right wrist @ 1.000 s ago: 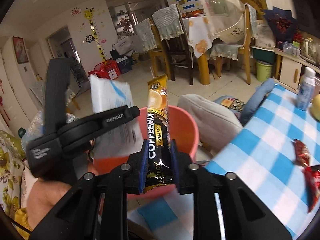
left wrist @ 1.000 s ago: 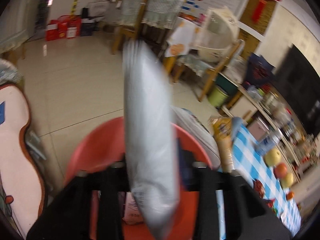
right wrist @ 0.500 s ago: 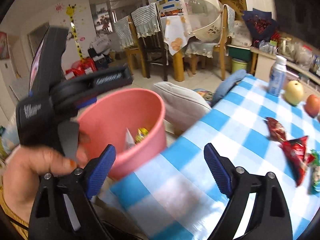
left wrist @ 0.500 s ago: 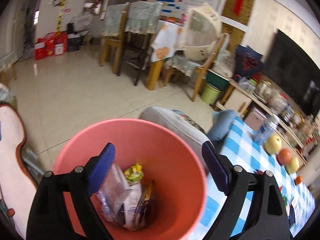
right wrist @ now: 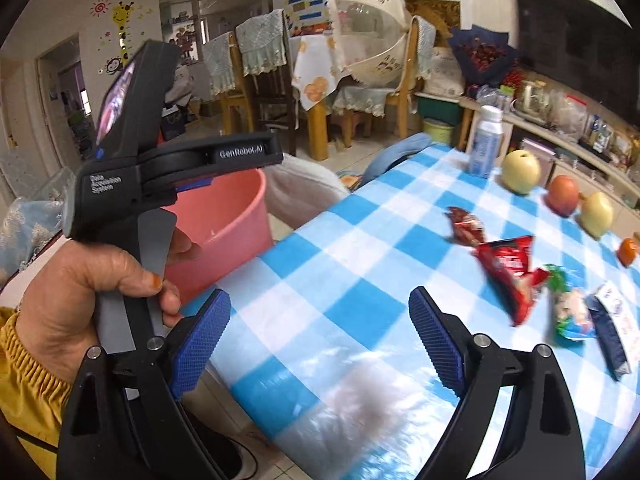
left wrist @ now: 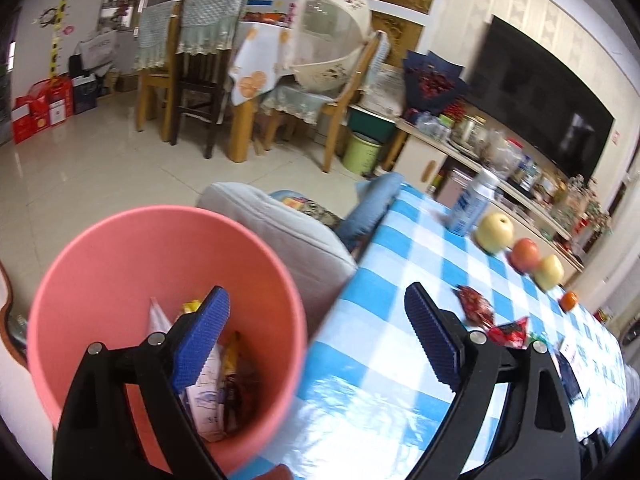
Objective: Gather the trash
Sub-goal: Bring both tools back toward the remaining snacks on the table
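Observation:
A pink bucket (left wrist: 120,248) stands beside the blue checked table (left wrist: 380,360), with several wrappers (left wrist: 208,392) lying in its bottom. My left gripper (left wrist: 316,300) is open with nothing in it, above the bucket's right rim and the table edge. My right gripper (right wrist: 320,300) is also open with nothing between its fingers, over the near part of the table (right wrist: 340,240). Ahead of it on the cloth lie a dark red wrapper (right wrist: 466,228), a red wrapper (right wrist: 506,264), a green candy packet (right wrist: 568,308) and a dark blue sachet (right wrist: 610,332). A hand (right wrist: 80,292) holds the left tool by the bucket (right wrist: 232,224).
At the table's far end stand a white-blue bottle (right wrist: 486,140), two yellow apples, a red apple (right wrist: 562,196) and a small orange. A grey cushion (left wrist: 280,232) lies beyond the bucket. Dining chairs, a table and a green bin (left wrist: 362,152) stand further back.
Both grippers opened: the grey pack left the left one and the coffee stick left the right one, and both now lie in the bucket. Both views then swung right toward the table.

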`<action>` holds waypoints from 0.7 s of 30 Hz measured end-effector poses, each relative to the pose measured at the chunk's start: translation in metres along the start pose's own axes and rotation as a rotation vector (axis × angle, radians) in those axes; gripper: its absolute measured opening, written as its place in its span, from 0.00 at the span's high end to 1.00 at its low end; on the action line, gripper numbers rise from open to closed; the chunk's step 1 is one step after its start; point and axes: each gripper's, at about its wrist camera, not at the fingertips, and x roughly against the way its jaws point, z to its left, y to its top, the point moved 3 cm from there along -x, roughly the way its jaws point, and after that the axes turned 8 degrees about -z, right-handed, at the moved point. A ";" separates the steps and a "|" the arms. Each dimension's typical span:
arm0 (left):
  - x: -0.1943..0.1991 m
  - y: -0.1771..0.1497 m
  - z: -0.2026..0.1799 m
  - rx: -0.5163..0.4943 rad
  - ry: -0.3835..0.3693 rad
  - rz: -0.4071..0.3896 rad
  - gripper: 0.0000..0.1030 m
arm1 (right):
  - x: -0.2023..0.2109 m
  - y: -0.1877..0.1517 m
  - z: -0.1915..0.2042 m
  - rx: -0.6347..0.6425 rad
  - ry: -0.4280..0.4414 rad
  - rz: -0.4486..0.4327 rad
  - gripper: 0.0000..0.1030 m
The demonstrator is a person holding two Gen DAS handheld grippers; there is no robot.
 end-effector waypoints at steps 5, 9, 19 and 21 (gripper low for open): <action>-0.003 -0.009 -0.027 -0.068 -0.035 0.012 0.13 | 0.023 -0.002 -0.017 -0.021 -0.031 -0.055 0.12; -0.003 -0.016 -0.044 -0.121 -0.049 0.015 0.13 | 0.035 -0.005 -0.028 -0.021 -0.066 -0.084 0.09; -0.011 -0.034 -0.076 -0.223 -0.066 0.085 0.13 | 0.055 -0.017 -0.046 0.036 -0.136 -0.119 0.09; -0.010 -0.037 -0.083 -0.243 -0.078 0.084 0.13 | 0.058 -0.018 -0.049 0.039 -0.142 -0.128 0.08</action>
